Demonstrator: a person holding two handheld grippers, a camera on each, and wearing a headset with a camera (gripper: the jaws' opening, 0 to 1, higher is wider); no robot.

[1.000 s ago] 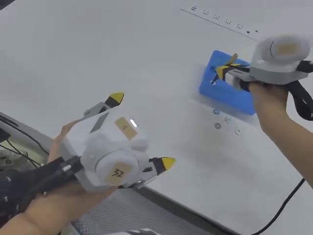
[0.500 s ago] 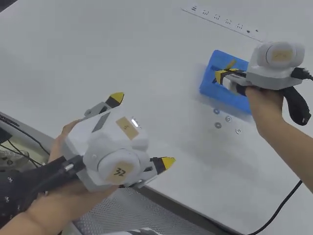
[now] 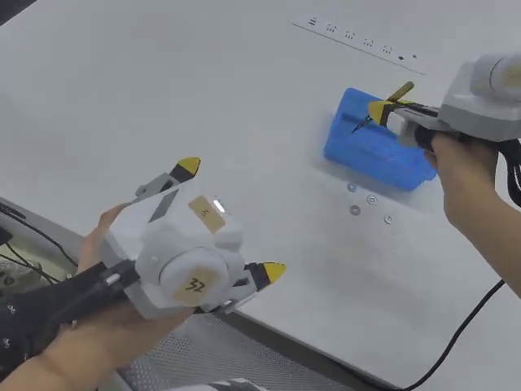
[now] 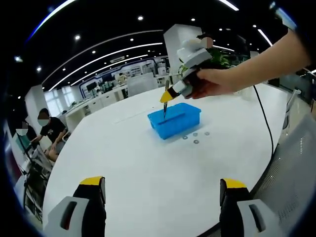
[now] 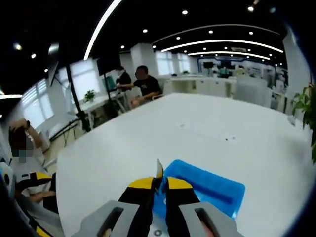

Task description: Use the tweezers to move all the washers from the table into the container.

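The blue container (image 3: 370, 148) stands on the white table (image 3: 163, 73), with several small washers (image 3: 371, 199) loose on the table just in front of it. My right gripper (image 3: 389, 99) hovers above the container, shut on the tweezers (image 3: 358, 126), whose point hangs over the container's inside. In the right gripper view the jaws (image 5: 155, 183) pinch the tweezers (image 5: 158, 169) above the container (image 5: 207, 190). My left gripper (image 3: 231, 218) is open and holds nothing, near the table's front edge. The left gripper view shows its jaws (image 4: 162, 185) wide apart, with the container (image 4: 174, 118) and washers (image 4: 195, 136) far ahead.
A row of sockets (image 3: 358, 41) is set into the table behind the container. A black cable (image 3: 456, 342) trails off the front right edge. Perforated metal (image 3: 203, 350) lies below the front edge. People sit at other tables (image 5: 140, 81) in the background.
My right gripper has risen a little with the tweezers and drawn back to the right above the container. The head view has shifted slightly. My left gripper has stayed put.
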